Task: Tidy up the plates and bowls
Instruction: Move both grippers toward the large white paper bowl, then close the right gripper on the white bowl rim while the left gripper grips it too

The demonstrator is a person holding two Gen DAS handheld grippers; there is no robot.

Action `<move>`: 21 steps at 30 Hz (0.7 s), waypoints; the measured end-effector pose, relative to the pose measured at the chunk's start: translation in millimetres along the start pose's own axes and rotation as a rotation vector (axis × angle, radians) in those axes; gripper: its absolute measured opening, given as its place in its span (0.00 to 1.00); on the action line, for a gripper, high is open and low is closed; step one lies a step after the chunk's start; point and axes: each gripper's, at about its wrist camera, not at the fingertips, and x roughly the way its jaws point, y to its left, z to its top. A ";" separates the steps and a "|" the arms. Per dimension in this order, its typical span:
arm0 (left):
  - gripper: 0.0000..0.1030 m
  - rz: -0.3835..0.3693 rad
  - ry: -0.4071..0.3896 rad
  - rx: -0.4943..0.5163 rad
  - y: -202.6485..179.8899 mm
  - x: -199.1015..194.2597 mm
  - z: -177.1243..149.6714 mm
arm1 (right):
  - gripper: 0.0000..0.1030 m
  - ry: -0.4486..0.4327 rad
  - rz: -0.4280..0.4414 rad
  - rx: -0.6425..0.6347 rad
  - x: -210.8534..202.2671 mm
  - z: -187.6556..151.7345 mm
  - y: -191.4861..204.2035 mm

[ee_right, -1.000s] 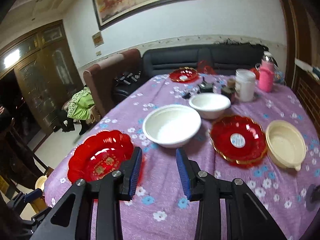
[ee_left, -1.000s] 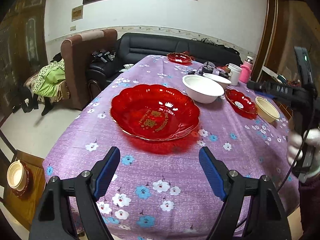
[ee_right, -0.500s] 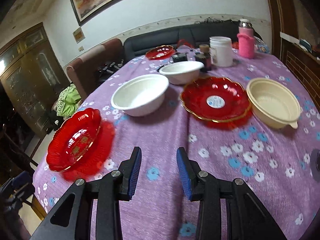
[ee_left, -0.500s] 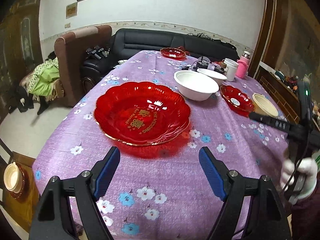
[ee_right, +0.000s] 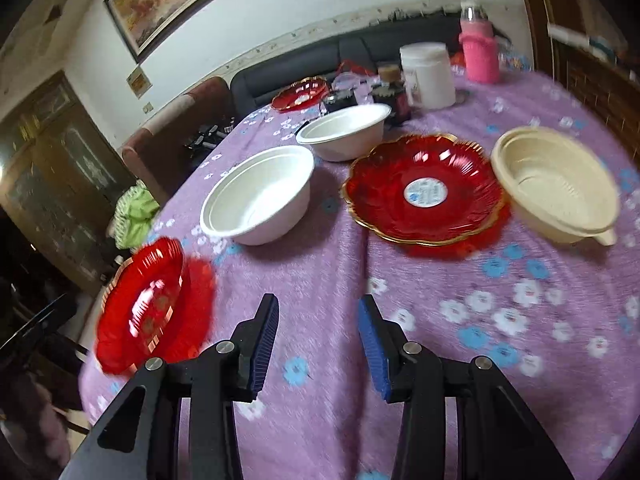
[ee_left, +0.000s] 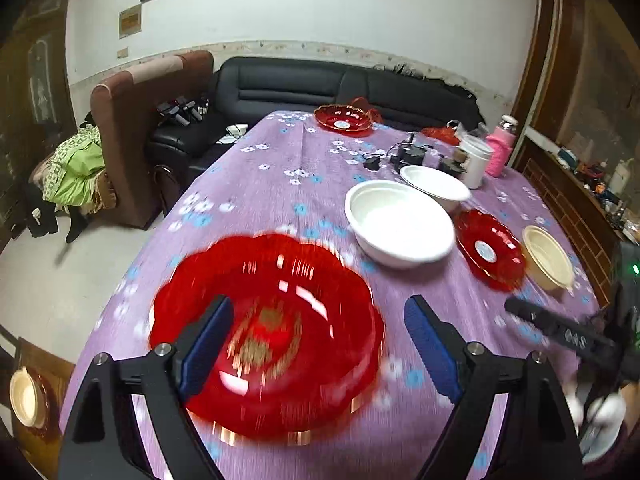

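left hand-held gripper: left hand-held gripper (ee_left: 316, 344) has its jaws spread wide and has just been opening further; nothing pinched, pads press on nothing.
right hand-held gripper: right hand-held gripper (ee_right: 318, 344) stands partly spread, jaws also just been opening a little; only cloth shows between the blue pads, nothing held.
key relation: large red scalloped plastic plate with gold lettering (ee_left: 268, 332) lies straight ahead of and below the left hand-held gripper; its left pad overlaps the plate's near-left part in view, its right pad sits just off the right rim. Contact cannot be told, picture is blurred.
nearer hand: left, clearly; from the right wrist view the same plate (ee_right: 144, 304) sits far to the left at the surface's edge.
long axis: plate is round, no long axis; any rim point would serve, I judge.
likely step: left reaching for the big plate, as a guess.
surface: purple flowered cloth surface (ee_right: 320, 272) carries everything.
count, red plates: three: the large one, a smaller gold-rimmed red plate with a round white sticker (ee_right: 424, 192), a far red plate by the sofa (ee_left: 342, 118).
count, white bowls: two: nearer white bowl (ee_right: 260, 196), farther white bowl (ee_right: 346, 130), close together.
count, cream bowls: one on the surface, cream plastic bowl with a tab (ee_right: 554, 186), just right of the stickered plate.
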 end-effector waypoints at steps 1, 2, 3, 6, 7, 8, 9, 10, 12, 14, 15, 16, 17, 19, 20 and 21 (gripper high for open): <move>0.84 -0.005 0.016 -0.008 -2.0 11.9 10.3 | 0.43 0.012 0.032 0.028 7.8 4.5 -0.2; 0.84 -0.033 0.045 -0.023 -2.4 28.8 24.5 | 0.43 0.021 0.062 0.053 15.3 8.1 0.6; 0.84 -0.045 0.065 -0.034 -1.7 38.6 31.1 | 0.43 0.032 0.089 0.083 25.3 12.8 1.5; 0.84 -0.074 0.160 -0.115 1.9 84.9 59.4 | 0.44 0.050 0.132 0.165 50.7 24.1 3.4; 0.84 -0.077 0.173 -0.127 2.1 93.3 64.3 | 0.44 0.047 0.134 0.190 59.3 28.5 3.9; 0.84 -0.070 0.190 -0.151 3.6 107.6 73.0 | 0.44 0.042 0.127 0.207 69.6 33.9 5.2; 0.84 -0.062 0.197 -0.163 4.3 115.9 78.4 | 0.44 0.039 0.119 0.214 77.4 38.1 7.0; 0.84 -0.056 0.204 -0.172 4.3 124.7 83.2 | 0.44 0.039 0.113 0.218 83.2 42.1 7.8; 0.84 -0.039 0.217 -0.172 2.3 140.3 91.6 | 0.44 0.040 0.101 0.223 94.6 49.0 11.3; 0.84 -0.020 0.224 -0.160 -2.7 152.6 96.7 | 0.44 0.037 0.090 0.222 102.3 54.8 12.7; 0.84 -0.012 0.231 -0.152 -4.4 159.0 99.1 | 0.44 0.036 0.084 0.220 106.3 56.9 13.8; 0.84 -0.007 0.242 -0.144 -7.6 166.3 101.3 | 0.44 0.035 0.084 0.217 108.3 58.8 13.5; 0.84 -0.003 0.254 -0.135 -11.3 173.9 103.1 | 0.44 0.034 0.080 0.210 110.4 59.4 13.9; 0.84 0.003 0.269 -0.123 -17.9 185.5 105.8 | 0.44 0.033 0.067 0.192 114.4 59.9 13.7; 0.84 0.006 0.280 -0.109 -22.5 193.0 106.7 | 0.44 0.035 0.065 0.189 116.9 60.3 12.6; 0.84 0.012 0.290 -0.098 -26.3 199.7 106.8 | 0.44 0.040 0.068 0.190 118.7 60.3 11.5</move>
